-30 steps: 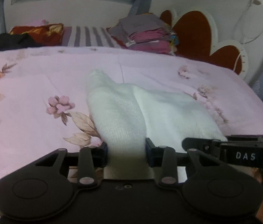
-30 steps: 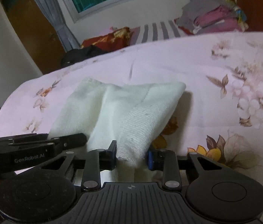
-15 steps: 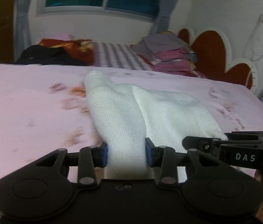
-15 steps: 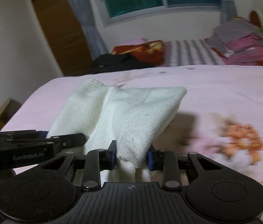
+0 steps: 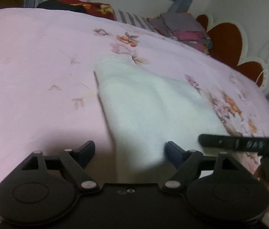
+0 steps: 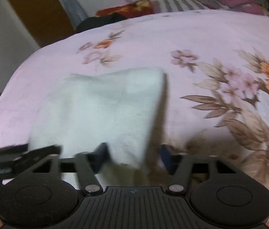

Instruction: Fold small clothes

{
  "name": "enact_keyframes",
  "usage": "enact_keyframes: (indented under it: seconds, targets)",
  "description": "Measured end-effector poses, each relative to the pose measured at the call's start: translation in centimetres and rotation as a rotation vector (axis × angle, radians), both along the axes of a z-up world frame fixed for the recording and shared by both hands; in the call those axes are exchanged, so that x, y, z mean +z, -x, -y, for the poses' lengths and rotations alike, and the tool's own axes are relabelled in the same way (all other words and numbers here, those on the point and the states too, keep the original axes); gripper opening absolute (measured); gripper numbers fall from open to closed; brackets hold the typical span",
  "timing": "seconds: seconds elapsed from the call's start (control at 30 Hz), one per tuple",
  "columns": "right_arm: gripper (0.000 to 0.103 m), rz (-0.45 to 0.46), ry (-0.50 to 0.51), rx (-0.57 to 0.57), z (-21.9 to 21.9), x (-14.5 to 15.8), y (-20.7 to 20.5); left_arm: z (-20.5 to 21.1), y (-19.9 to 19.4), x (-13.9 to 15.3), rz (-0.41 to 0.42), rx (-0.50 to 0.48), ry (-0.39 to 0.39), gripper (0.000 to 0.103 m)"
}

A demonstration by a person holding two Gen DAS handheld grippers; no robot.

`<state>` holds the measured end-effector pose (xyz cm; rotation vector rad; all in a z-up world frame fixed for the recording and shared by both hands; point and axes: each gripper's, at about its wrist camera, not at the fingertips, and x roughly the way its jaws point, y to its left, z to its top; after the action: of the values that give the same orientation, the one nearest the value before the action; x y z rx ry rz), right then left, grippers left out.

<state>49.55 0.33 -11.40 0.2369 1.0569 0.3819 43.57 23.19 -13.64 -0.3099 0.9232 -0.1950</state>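
On pink floral bedspread (image 5: 29,61): white knit garment (image 5: 149,103) lies spread, near edge between my fingers. Left gripper (image 5: 129,150) and right gripper (image 6: 133,154) both agape — nothing pinched. Risk — withdrawing fingertips snag knit, drag fold askew.

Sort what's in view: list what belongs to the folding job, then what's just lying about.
Job: white knit garment, left gripper and right gripper, both with jaws open.

Lying about: stacked clothes, striped pillow, dark red pillow, floral bedspread.

Bare pink bedsheet (image 5: 29,66) lies open left of the white cloth (image 5: 149,103); stacked clothes (image 5: 182,28) block the headboard end.
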Motion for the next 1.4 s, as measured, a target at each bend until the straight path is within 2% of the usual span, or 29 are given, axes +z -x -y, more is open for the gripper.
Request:
enact_keyframes:
  seconds: [0.03,0.07,0.1,0.13,0.2,0.23,0.33,0.4,0.43,0.5,0.6,0.67,0.73,0.83,0.87,0.93,1.0,1.13,1.27,1.4]
  targets:
    - [0.063,0.024,-0.005,-0.008,0.5,0.6,0.2,-0.7,0.4,0.6,0.032,0.015,0.013,0.071]
    - [0.063,0.074,0.004,-0.022,0.9,1.7,0.6,-1.5,0.6,1.3,0.075,0.029,0.021,0.052]
    - [0.062,0.124,0.009,-0.032,1.2,2.6,1.0,-2.0,0.6,2.0,0.112,0.038,0.029,0.044]
    - [0.047,0.182,-0.002,-0.038,1.5,3.6,1.2,-2.3,0.2,2.7,0.145,0.046,0.034,0.044]
    - [0.024,0.246,-0.013,-0.021,0.8,4.8,0.5,-1.9,-1.4,3.7,0.200,0.016,0.030,0.044]
    - [0.023,0.259,0.001,-0.002,0.0,5.0,-0.1,-1.3,-2.5,3.8,0.197,-0.016,0.017,0.044]
    - [0.022,0.239,0.057,0.041,-2.7,3.5,-2.4,0.7,-6.0,2.6,0.131,-0.098,0.000,0.044]
    - [0.022,0.181,0.112,0.060,-3.6,1.6,-3.3,1.9,-6.7,0.6,0.074,-0.153,-0.036,0.044]
    - [0.022,0.153,0.150,0.065,-3.8,0.3,-3.7,2.6,-6.7,0.3,0.093,-0.184,-0.072,0.044]
    - [0.023,0.173,0.167,0.050,-3.2,-1.0,-3.8,2.9,-6.2,0.5,0.090,-0.208,-0.117,0.044]
    - [0.023,0.157,0.146,0.047,-2.5,-1.2,-4.2,1.9,-5.5,0.5,0.110,-0.213,-0.099,0.044]
    - [0.023,0.170,0.148,0.044,-2.4,-0.5,-4.0,1.3,-4.3,1.2,0.142,-0.180,-0.089,0.040]
    - [0.023,0.233,0.108,0.035,-2.0,1.6,-2.5,1.3,-2.3,2.6,0.210,-0.179,-0.088,0.040]
    - [0.023,0.249,0.019,0.085,-1.4,3.2,0.1,2.3,0.0,2.9,0.215,-0.191,-0.088,0.039]
    - [0.023,0.252,0.021,0.106,-1.6,3.3,0.9,2.9,0.6,2.7,0.215,-0.194,-0.103,0.034]
    - [0.023,0.223,0.054,0.142,-2.2,2.3,2.0,3.7,1.4,2.0,0.189,-0.197,-0.098,0.034]
    - [0.023,0.209,0.129,0.144,-2.6,0.6,2.3,4.1,1.9,1.1,0.157,-0.182,-0.087,0.034]
    - [0.023,0.201,0.075,0.110,-1.3,1.5,3.4,4.5,4.6,2.2,0.167,-0.143,-0.104,0.034]
    - [0.023,0.239,0.019,0.154,0.1,3.5,7.7,4.5,8.6,2.8,0.174,-0.087,-0.094,0.034]
    - [0.023,0.198,0.015,0.221,0.4,2.6,12.0,4.9,12.0,1.8,0.130,-0.042,-0.124,0.034]
